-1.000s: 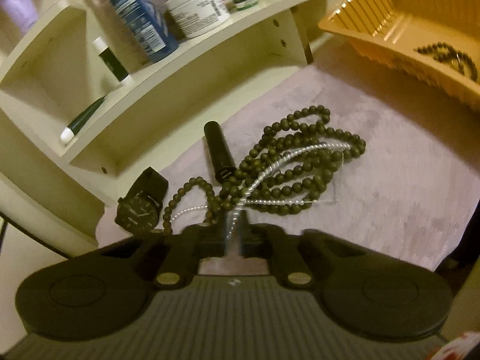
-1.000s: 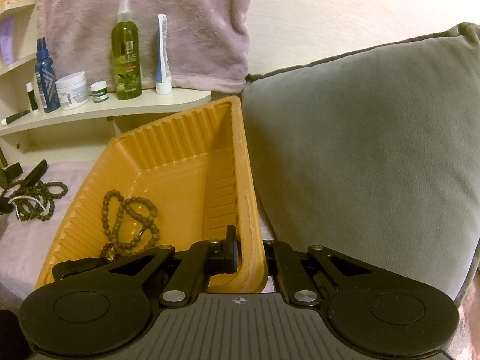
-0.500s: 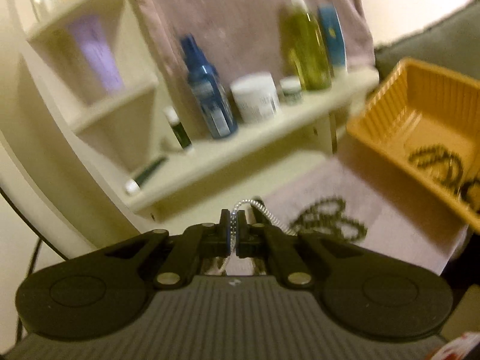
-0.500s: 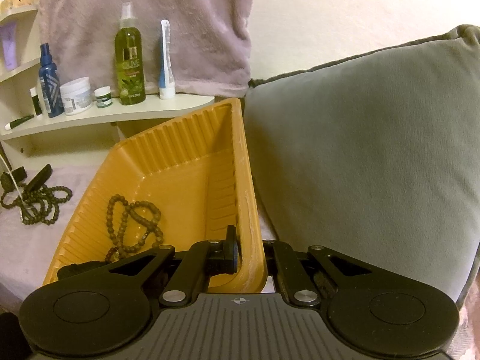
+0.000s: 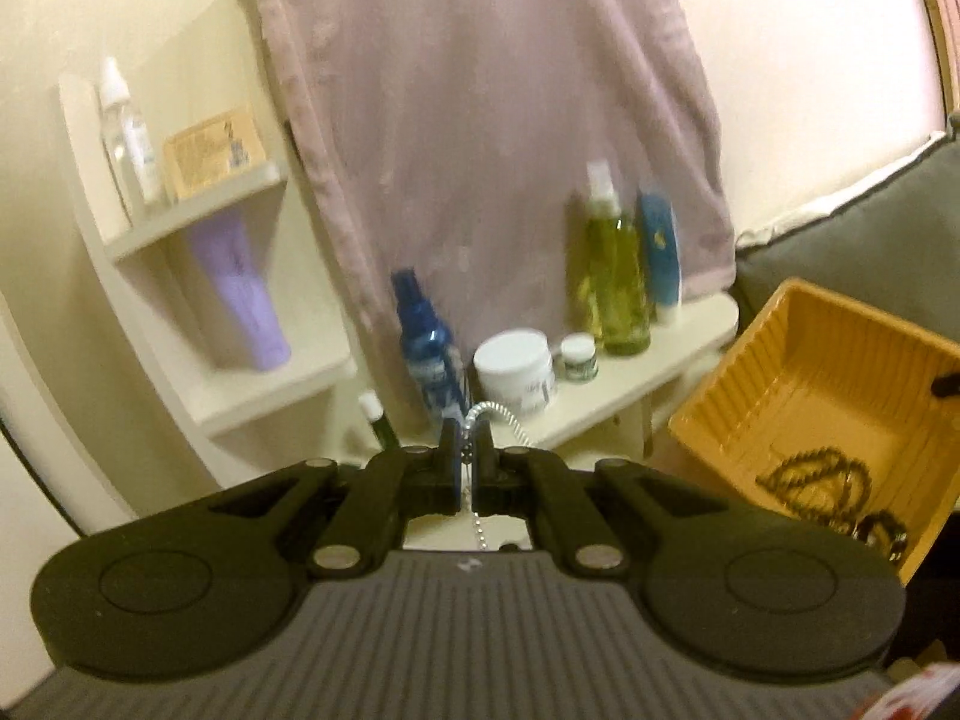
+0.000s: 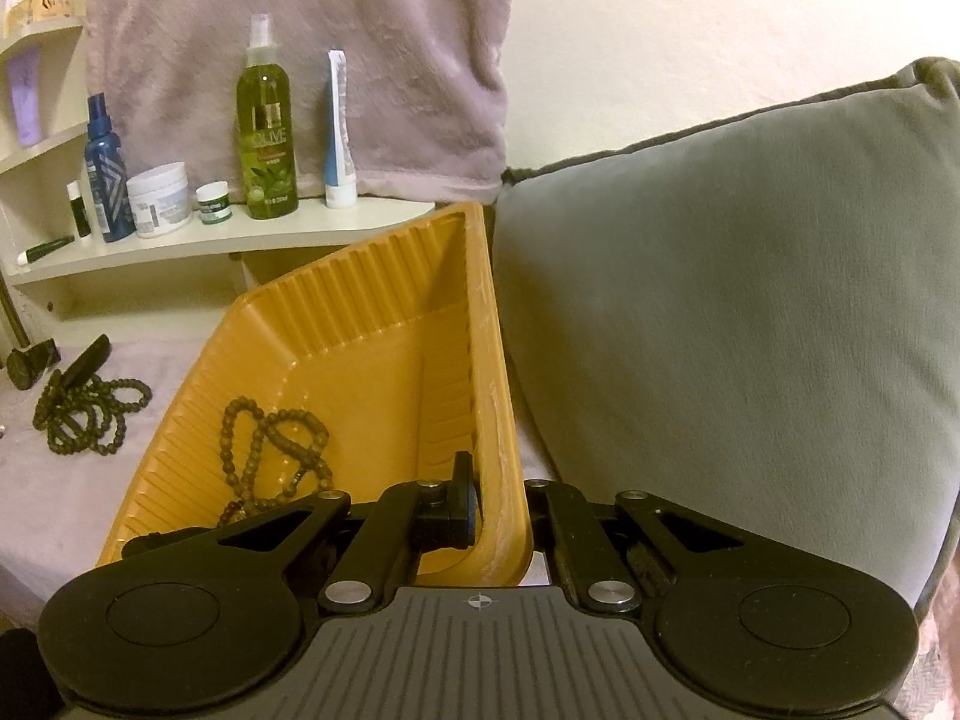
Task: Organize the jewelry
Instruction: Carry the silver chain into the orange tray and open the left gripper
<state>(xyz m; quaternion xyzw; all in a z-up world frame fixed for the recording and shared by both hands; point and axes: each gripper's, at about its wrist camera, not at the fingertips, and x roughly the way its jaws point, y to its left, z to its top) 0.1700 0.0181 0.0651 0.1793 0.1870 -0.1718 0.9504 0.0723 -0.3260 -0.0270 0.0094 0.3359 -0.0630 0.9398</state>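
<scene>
My left gripper (image 5: 467, 438) is shut on a thin silver bead chain (image 5: 504, 411). The chain loops over the fingertips and also dangles below the jaws. It hangs in the air in front of the shelf. My right gripper (image 6: 498, 492) is shut on the near corner rim of the orange ribbed tray (image 6: 372, 324), with one finger inside the wall and one outside. A brown bead necklace (image 6: 270, 444) lies in that tray (image 5: 798, 336). On the purple cloth to the left lie a dark green bead necklace (image 6: 84, 414), a black tube (image 6: 87, 360) and a black watch (image 6: 30, 360).
A cream shelf (image 6: 240, 234) behind the cloth carries bottles, jars and tubes, among them a green spray bottle (image 6: 267, 132). A mauve towel (image 5: 480, 120) hangs above it. A big grey pillow (image 6: 720, 300) presses against the tray's right side.
My left gripper has risen from the cloth with the silver chain pulled free of the dark green beads, which stay on the cloth. The right gripper and the tray have barely shifted.
</scene>
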